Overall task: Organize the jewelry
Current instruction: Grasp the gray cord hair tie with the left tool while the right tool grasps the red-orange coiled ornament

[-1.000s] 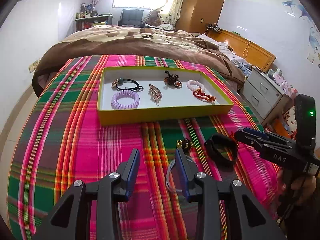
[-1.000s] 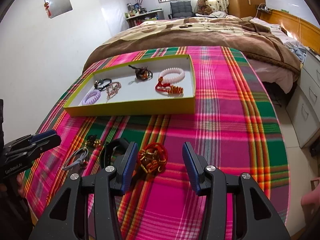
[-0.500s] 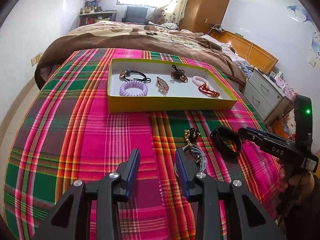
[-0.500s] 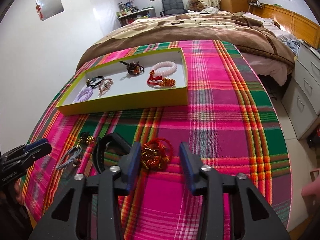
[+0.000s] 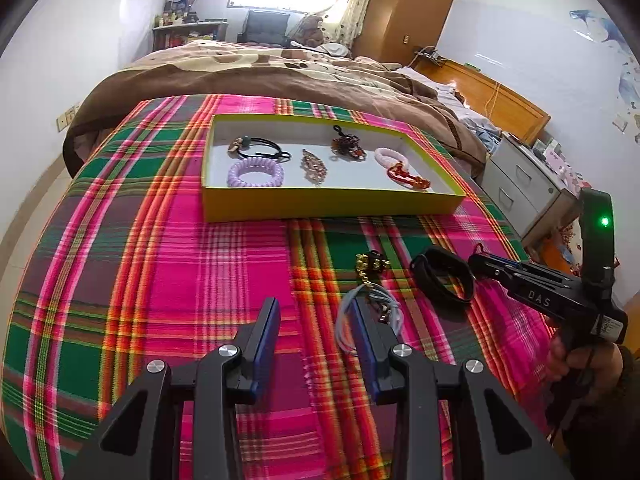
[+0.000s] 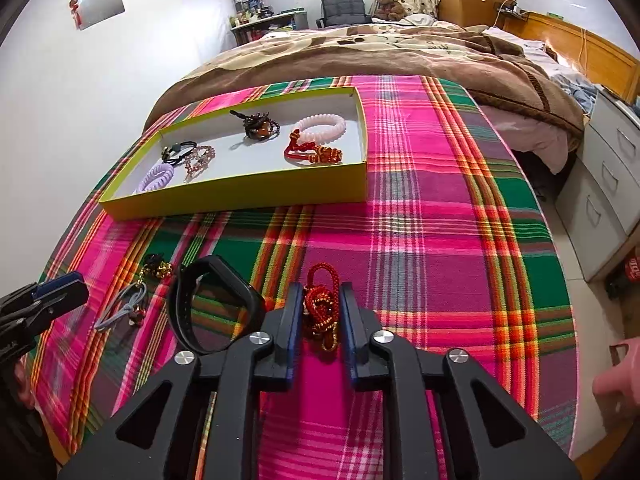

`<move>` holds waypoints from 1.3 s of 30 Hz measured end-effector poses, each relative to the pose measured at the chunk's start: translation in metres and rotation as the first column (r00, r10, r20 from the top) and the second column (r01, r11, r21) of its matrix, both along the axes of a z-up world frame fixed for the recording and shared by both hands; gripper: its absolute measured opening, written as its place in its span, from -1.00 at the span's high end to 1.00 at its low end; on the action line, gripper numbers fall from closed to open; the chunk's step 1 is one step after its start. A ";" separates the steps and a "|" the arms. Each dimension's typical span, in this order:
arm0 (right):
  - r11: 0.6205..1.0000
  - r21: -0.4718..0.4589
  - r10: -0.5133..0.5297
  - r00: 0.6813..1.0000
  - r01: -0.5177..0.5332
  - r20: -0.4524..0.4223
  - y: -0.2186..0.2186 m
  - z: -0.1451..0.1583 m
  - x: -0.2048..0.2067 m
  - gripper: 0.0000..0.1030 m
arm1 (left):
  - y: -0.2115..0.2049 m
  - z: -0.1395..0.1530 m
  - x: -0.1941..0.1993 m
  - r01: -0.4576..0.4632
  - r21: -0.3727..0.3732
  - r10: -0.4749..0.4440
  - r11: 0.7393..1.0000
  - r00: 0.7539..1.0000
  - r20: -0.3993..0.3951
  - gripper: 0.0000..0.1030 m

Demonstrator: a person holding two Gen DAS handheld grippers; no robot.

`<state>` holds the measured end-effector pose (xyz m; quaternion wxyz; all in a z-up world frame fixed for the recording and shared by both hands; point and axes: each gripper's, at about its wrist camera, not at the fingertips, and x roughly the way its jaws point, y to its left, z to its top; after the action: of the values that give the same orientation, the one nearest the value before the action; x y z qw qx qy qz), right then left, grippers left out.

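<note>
A red and gold knotted cord (image 6: 322, 308) lies on the plaid cloth between the fingers of my right gripper (image 6: 320, 296). The jaws are closing and the pads press on its sides. A black band (image 6: 212, 304) sits just left of that gripper. My left gripper (image 5: 314, 312) stands open over bare cloth. A grey hair tie (image 5: 384, 304) lies against its right finger, with a gold and black piece (image 5: 370, 264) beyond it. The yellow tray (image 5: 332, 202) farther back holds several hair ties and bracelets.
The plaid cloth (image 6: 440, 200) covers a round table that drops off at the right and near edges. A bed with a brown blanket (image 5: 260, 76) lies behind the tray. White drawers (image 6: 612, 184) stand to the right. A hand (image 6: 616, 384) shows at the lower right.
The right jaws have closed from wide open onto the red and gold cord, which is now squeezed narrower. The left gripper has barely shifted and stays open.
</note>
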<state>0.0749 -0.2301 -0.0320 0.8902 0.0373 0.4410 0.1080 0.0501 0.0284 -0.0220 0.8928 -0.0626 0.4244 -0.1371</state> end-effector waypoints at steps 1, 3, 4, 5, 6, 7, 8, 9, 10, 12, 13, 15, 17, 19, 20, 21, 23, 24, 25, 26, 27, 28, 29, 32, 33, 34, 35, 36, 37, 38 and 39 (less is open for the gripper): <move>1.000 0.000 -0.002 1.000 0.002 0.000 -0.001 0.000 0.000 0.68 | -0.002 0.001 -0.001 0.005 0.001 -0.005 1.000 1.000 0.002 0.30; 1.000 -0.004 -0.010 1.000 0.010 0.005 -0.002 0.001 -0.001 0.68 | -0.008 0.002 -0.001 0.020 0.007 -0.020 1.000 1.000 0.004 0.30; 1.000 0.001 -0.017 1.000 0.017 0.008 -0.004 0.001 -0.001 0.68 | -0.010 0.002 -0.002 0.025 0.008 -0.025 1.000 1.000 0.005 0.30; 1.000 0.005 -0.023 1.000 0.023 0.009 -0.006 0.002 -0.001 0.68 | -0.014 0.003 -0.002 0.041 0.007 -0.041 0.999 0.999 0.005 0.30; 0.999 0.013 -0.029 1.000 0.029 0.011 -0.008 0.003 -0.002 0.69 | -0.017 0.003 -0.002 0.050 0.008 -0.050 0.999 0.999 0.006 0.30; 0.999 0.016 -0.032 0.999 0.032 0.014 -0.010 0.004 -0.002 0.69 | -0.020 0.003 -0.003 0.054 0.012 -0.054 0.998 0.999 0.009 0.30; 0.999 0.020 -0.035 0.999 0.035 0.019 -0.012 0.005 -0.004 0.69 | -0.024 0.002 -0.002 0.062 0.014 -0.062 0.998 0.998 0.010 0.30; 0.999 0.021 -0.036 0.999 0.036 0.024 -0.012 0.006 -0.004 0.69 | -0.026 0.002 -0.002 0.068 0.015 -0.068 0.998 0.998 0.008 0.30; 0.999 0.023 -0.037 0.999 0.036 0.027 -0.013 0.008 -0.005 0.69 | -0.029 0.001 -0.002 0.077 0.017 -0.077 0.997 0.997 0.004 0.30; 0.999 0.031 -0.038 0.999 0.037 0.037 -0.016 0.011 -0.007 0.69 | -0.036 -0.001 0.000 0.097 0.029 -0.097 0.995 0.995 -0.004 0.30; 0.999 0.033 -0.040 0.998 0.038 0.040 -0.017 0.012 -0.008 0.69 | -0.040 -0.003 0.001 0.103 0.037 -0.103 0.994 0.995 -0.010 0.30; 0.999 0.037 -0.041 0.998 0.039 0.047 -0.018 0.014 -0.010 0.69 | -0.048 -0.007 0.004 0.110 0.052 -0.109 0.993 0.994 -0.022 0.30; 0.998 0.043 -0.036 0.998 0.034 0.050 -0.019 0.015 -0.011 0.69 | -0.053 -0.009 0.004 0.120 0.070 -0.119 0.990 0.993 -0.021 0.30; 0.998 0.045 -0.035 0.998 0.033 0.052 -0.020 0.016 -0.013 0.69 | -0.057 -0.013 0.006 0.125 0.085 -0.122 0.989 0.992 -0.033 0.30; 0.998 0.048 -0.035 0.998 0.032 0.055 -0.021 0.016 -0.014 0.69 | -0.059 -0.015 0.008 0.123 0.092 -0.119 0.988 0.992 -0.039 0.30; 0.998 0.050 -0.034 0.998 0.031 0.056 -0.021 0.016 -0.014 0.69 | -0.061 -0.016 0.009 0.115 0.107 -0.111 0.988 0.993 -0.043 0.30; 0.998 0.054 -0.033 0.998 0.030 0.060 -0.023 0.018 -0.016 0.69 | -0.065 -0.017 0.008 0.118 0.134 -0.115 0.984 0.993 -0.036 0.30; 0.998 0.053 -0.033 0.997 0.030 0.063 -0.024 0.018 -0.017 0.69 | -0.067 -0.018 0.008 0.123 0.140 -0.119 0.982 0.992 -0.037 0.30; 0.998 0.053 -0.033 0.997 0.029 0.066 -0.024 0.019 -0.017 0.69 | -0.068 -0.019 0.009 0.125 0.142 -0.121 0.982 0.992 -0.042 0.30; 0.998 0.054 -0.032 0.997 0.029 0.067 -0.025 0.019 -0.017 0.69 | -0.069 -0.019 0.010 0.125 0.145 -0.120 0.982 0.992 -0.040 0.30; 0.998 0.057 -0.032 0.997 0.029 0.068 -0.026 0.020 -0.017 0.69 | -0.070 -0.019 0.011 0.122 0.147 -0.117 0.982 0.992 -0.042 0.30; 0.998 0.059 -0.033 0.997 0.029 0.069 -0.026 0.020 -0.018 0.69 | -0.070 -0.018 0.011 0.121 0.151 -0.116 0.981 0.992 -0.042 0.30; 0.998 0.060 -0.033 0.997 0.029 0.069 -0.026 0.020 -0.018 0.69 | -0.072 -0.019 0.011 0.121 0.160 -0.116 0.980 0.992 -0.040 0.30; 0.998 0.062 -0.029 0.997 0.025 0.070 -0.026 0.020 -0.018 0.69 | -0.074 -0.019 0.011 0.120 0.177 -0.115 0.977 0.993 -0.038 0.30; 0.998 0.062 -0.028 0.997 0.023 0.071 -0.026 0.020 -0.018 0.69 | -0.075 -0.019 0.012 0.119 0.179 -0.115 0.977 0.993 -0.038 0.30; 0.998 0.063 -0.026 0.997 0.021 0.071 -0.026 0.021 -0.019 0.69 | -0.075 -0.019 0.012 0.119 0.182 -0.114 0.976 0.993 -0.037 0.30; 0.998 0.064 -0.024 0.997 0.020 0.073 -0.026 0.021 -0.019 0.69 | -0.075 -0.019 0.011 0.119 0.187 -0.114 0.975 0.993 -0.035 0.31; 0.998 0.064 -0.025 0.997 0.020 0.073 -0.026 0.022 -0.019 0.69 | -0.075 -0.019 0.010 0.119 0.190 -0.115 0.975 0.993 -0.034 0.31; 0.998 0.063 -0.025 0.997 0.021 0.073 -0.026 0.022 -0.019 0.69 | -0.076 -0.018 0.010 0.117 0.191 -0.113 0.974 0.993 -0.034 0.36; 0.998 0.064 -0.026 0.997 0.021 0.073 -0.026 0.022 -0.018 0.69 | -0.075 -0.018 0.010 0.114 0.194 -0.110 0.974 0.993 -0.033 0.48; 0.998 0.065 -0.025 0.997 0.021 0.073 -0.026 0.022 -0.018 0.69 | -0.075 -0.018 0.010 0.114 0.197 -0.110 0.974 0.993 -0.032 0.52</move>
<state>0.0565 -0.2561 -0.0098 0.9054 0.0668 0.4037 0.1131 0.0600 -0.0471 -0.0398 0.8811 0.0493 0.4479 -0.1437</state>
